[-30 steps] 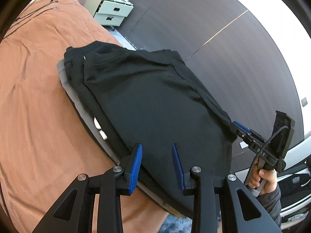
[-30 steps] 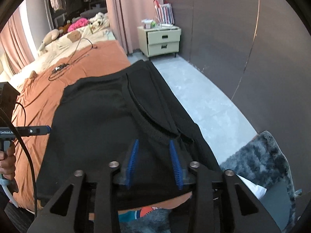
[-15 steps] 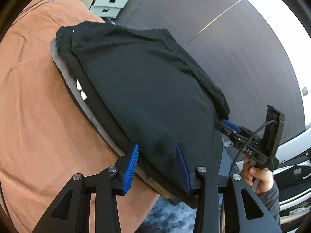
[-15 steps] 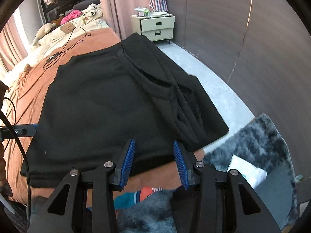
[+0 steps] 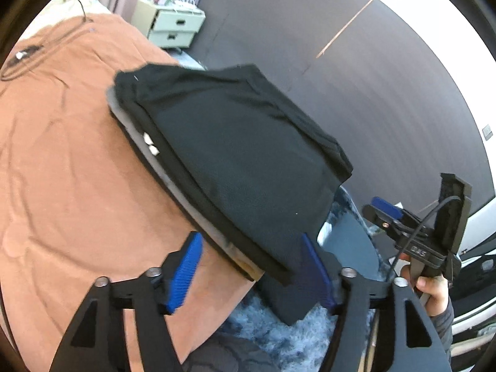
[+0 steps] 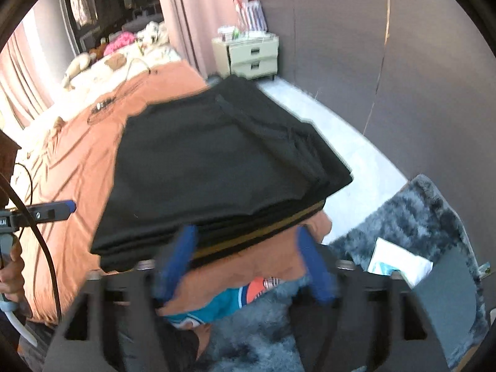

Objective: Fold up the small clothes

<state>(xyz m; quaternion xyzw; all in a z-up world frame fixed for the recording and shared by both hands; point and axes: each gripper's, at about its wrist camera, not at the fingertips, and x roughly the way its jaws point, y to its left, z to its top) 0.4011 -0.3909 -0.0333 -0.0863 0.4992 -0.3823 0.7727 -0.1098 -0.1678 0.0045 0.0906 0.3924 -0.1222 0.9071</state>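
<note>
Nearest in the left wrist view, the left gripper (image 5: 252, 271) points steeply down at the bed's near edge; its jaws have just been opening and stand wide apart, the near corner of the folded black garment (image 5: 235, 152) lying between the blue pads but not pressed by them. To the right in that view, a hand (image 5: 434, 293) in a dark sleeve holds the right gripper (image 5: 384, 210) by its handle, just off the garment's right corner.

In the right wrist view the right gripper (image 6: 246, 266) also tilts down, blurred. Its jaws have likewise just been opening and are spread wide, with nothing clamped; the garment's near edge (image 6: 214, 167) sits just beyond the pads. The left gripper's blue tip (image 6: 62, 209) shows at the left edge.

The black garment lies folded flat on top of a stack of other folded clothes (image 5: 192, 204), at the corner of the bed on the orange sheet (image 5: 68, 167). Below the bed edge lies a shaggy blue-grey rug (image 6: 412, 214). Further off, a cable (image 6: 117, 102) crosses the sheet, and a pale nightstand (image 6: 251, 57) stands against the dark wall (image 5: 356, 99).
</note>
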